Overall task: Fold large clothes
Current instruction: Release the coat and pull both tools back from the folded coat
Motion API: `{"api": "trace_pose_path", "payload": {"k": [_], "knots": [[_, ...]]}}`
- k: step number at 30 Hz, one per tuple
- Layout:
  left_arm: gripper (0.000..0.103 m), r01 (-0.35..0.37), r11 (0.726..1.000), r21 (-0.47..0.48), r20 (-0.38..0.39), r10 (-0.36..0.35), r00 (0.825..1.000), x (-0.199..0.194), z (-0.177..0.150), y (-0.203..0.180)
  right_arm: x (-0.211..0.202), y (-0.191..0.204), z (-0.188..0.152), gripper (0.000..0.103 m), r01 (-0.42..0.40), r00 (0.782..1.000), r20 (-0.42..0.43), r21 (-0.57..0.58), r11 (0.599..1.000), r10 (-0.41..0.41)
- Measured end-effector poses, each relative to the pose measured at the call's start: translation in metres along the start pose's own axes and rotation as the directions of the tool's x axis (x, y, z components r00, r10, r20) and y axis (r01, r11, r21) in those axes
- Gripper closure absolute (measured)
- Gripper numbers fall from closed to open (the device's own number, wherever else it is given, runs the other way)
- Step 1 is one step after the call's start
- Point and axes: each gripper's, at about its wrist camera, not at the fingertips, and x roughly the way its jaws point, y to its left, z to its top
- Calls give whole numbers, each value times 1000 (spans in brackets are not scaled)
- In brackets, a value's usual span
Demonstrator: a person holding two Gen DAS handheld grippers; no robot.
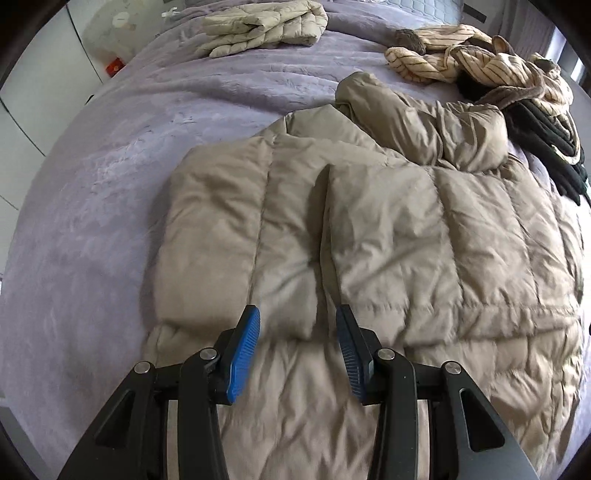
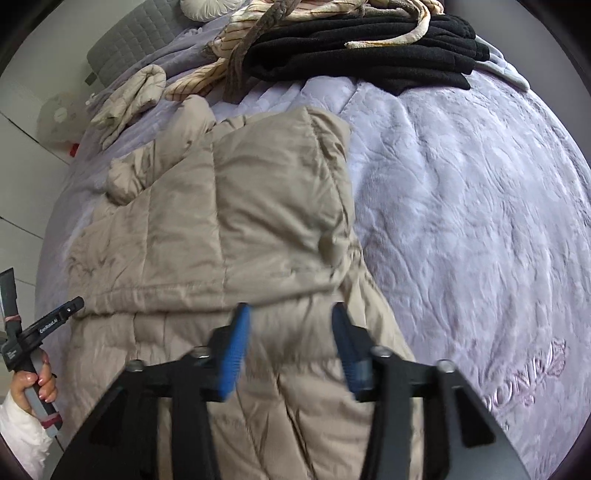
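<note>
- My left gripper (image 1: 297, 347) has its jaws well open, and I see nothing between the blue pads (image 1: 243, 354); they hold nothing and hang just above the padded coat.
- My right gripper (image 2: 290, 345) also has its jaws wide apart and empty; the picture is blurred at the pads, so I cannot tell if they touch the fabric under them.
- The beige padded coat (image 1: 369, 240) lies spread on the bed (image 1: 92, 221), directly below and in front of both grippers.
- In the left wrist view, the two front panels of the coat are folded inward; their edges meet at a dark gap that runs up from between my left jaws.
- A sleeve or hood part (image 1: 424, 122) is bunched at the far end of the coat, to the right.
- In the right wrist view the coat (image 2: 240, 221) has its right edge near the middle of the picture, with bare purple blanket (image 2: 461, 221) on the right of it.
- The person's left hand (image 2: 35, 387) holds the handle of the left gripper at the left border of this view.
- Farther on the bed lie a folded cream jacket (image 1: 258, 27), a striped garment (image 1: 461, 55) and black clothes (image 2: 369, 48), all well apart from the jaws.
</note>
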Motion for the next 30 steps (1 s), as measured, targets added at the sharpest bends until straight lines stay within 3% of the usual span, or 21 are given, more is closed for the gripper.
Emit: {"api": "trace_pose_path", "payload": {"k": [3,10,12,13,14,15,16,18,27,28,30], "knots": [[58,-14,1000,5,-8,14,1000,-17,-14,-4,-7,1,-10,49,-13,1000,-27,-6,1000,13],[58,-4,999,-32,-18,4,1000,-58,-50,-14,-31,5,-29,29,-28,999,-44,-34,999,26],[58,-4,999,-44,-20,3,1000,-68,-60,-17,-38,6,-34,28,-38,998,-49,-33,999,36],[54,-7,999,-47,-15,6,1000,-75,-66,-18,-40,6,-36,28,-40,998,-51,-33,999,38],[42,-6,999,-47,-15,5,1000,-80,-71,-19,-44,7,-38,28,-45,998,-55,-31,999,43],[9,-7,999,-51,-11,7,1000,-86,-76,-20,-47,7,-40,24,-48,997,-58,-28,998,47],[0,-14,998,-56,-2,14,1000,-90,-79,-19,-49,7,-42,24,-51,997,-59,-27,998,49],[0,-20,999,-46,29,21,999,-106,-88,-22,-57,10,-45,24,-58,997,-58,-35,998,56],[0,-41,998,-50,12,41,999,-142,-114,-28,-91,21,-62,15,-56,998,3,-80,995,56],[0,-38,998,-53,11,39,999,-145,-117,-28,-93,22,-64,14,-68,998,0,-76,995,68],[0,-34,998,-56,12,35,999,-152,-124,-28,-98,23,-70,0,-95,995,-3,-60,994,95]]}}
